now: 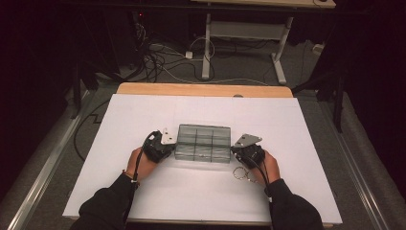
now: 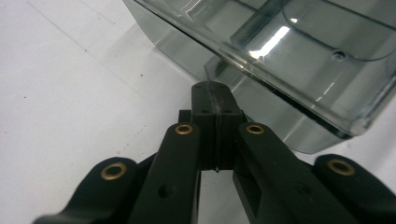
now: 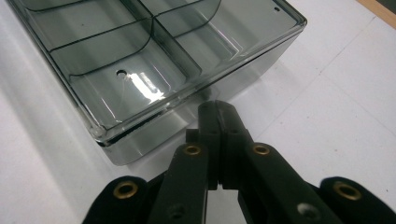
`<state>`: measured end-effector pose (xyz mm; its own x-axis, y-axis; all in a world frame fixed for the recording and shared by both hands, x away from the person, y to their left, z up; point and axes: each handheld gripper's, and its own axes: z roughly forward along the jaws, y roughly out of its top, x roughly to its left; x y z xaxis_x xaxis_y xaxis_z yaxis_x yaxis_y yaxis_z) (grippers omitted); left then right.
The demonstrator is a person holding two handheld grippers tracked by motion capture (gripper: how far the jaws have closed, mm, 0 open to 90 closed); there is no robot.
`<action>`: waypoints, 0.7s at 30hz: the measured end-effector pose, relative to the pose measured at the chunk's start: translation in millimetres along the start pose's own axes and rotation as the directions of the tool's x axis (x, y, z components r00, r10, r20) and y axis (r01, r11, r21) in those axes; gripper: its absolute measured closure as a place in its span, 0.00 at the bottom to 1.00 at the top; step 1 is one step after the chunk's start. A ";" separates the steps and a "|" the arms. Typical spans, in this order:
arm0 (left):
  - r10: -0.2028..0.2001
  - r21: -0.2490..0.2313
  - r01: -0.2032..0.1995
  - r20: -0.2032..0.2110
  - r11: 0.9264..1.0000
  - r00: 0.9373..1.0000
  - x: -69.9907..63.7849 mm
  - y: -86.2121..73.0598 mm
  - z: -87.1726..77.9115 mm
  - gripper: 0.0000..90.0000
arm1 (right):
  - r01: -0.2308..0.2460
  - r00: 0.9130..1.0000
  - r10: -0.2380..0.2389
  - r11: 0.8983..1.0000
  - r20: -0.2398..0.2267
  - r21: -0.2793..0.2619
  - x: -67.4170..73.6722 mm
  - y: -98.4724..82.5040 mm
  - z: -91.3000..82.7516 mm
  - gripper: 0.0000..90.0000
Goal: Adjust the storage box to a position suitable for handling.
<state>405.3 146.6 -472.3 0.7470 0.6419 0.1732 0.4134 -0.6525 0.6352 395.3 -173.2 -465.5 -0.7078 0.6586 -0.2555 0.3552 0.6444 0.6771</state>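
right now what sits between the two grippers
The clear plastic organizer box lies between the left gripper and the right gripper, one shut gripper at each end; the high view shows it.

1 clear gray box [image 1: 203, 142] w/ 6 little parts inside. 2 black grippers: left gripper [image 1: 163, 146] & right gripper [image 1: 239, 149]. 1 set of metal rings [image 1: 242, 173]. 1 white table [image 1: 143, 115].

This looks like a lab or recording room set up for tests. A wooden counter [image 1: 206, 89] is covered by a plain white sheet [image 1: 143, 120] and ringed by dark surroundings. Behind it, loose cables [image 1: 158, 57] sprawl over grey carpet [image 1: 249, 67] beside the white metal legs of a second desk [image 1: 280, 57].
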 end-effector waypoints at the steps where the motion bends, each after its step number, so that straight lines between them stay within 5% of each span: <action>1: 0.000 0.001 0.000 0.004 1.000 1.000 -0.8 0.1 -0.6 0.97 | 0.001 1.000 -0.001 1.000 0.001 0.002 0.4 -0.6 -0.8 1.00; 21: 0.011 -0.011 -0.011 0.025 1.000 1.000 -8.4 -3.8 -4.0 0.96 | 0.024 1.000 -0.024 1.000 0.006 -0.003 3.7 -7.7 -8.2 1.00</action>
<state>395.4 145.3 -473.2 0.7644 0.6242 0.1617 0.3993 -0.6551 0.6414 384.9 -178.9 -466.1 -0.7124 0.6455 -0.2754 0.3365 0.6586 0.6730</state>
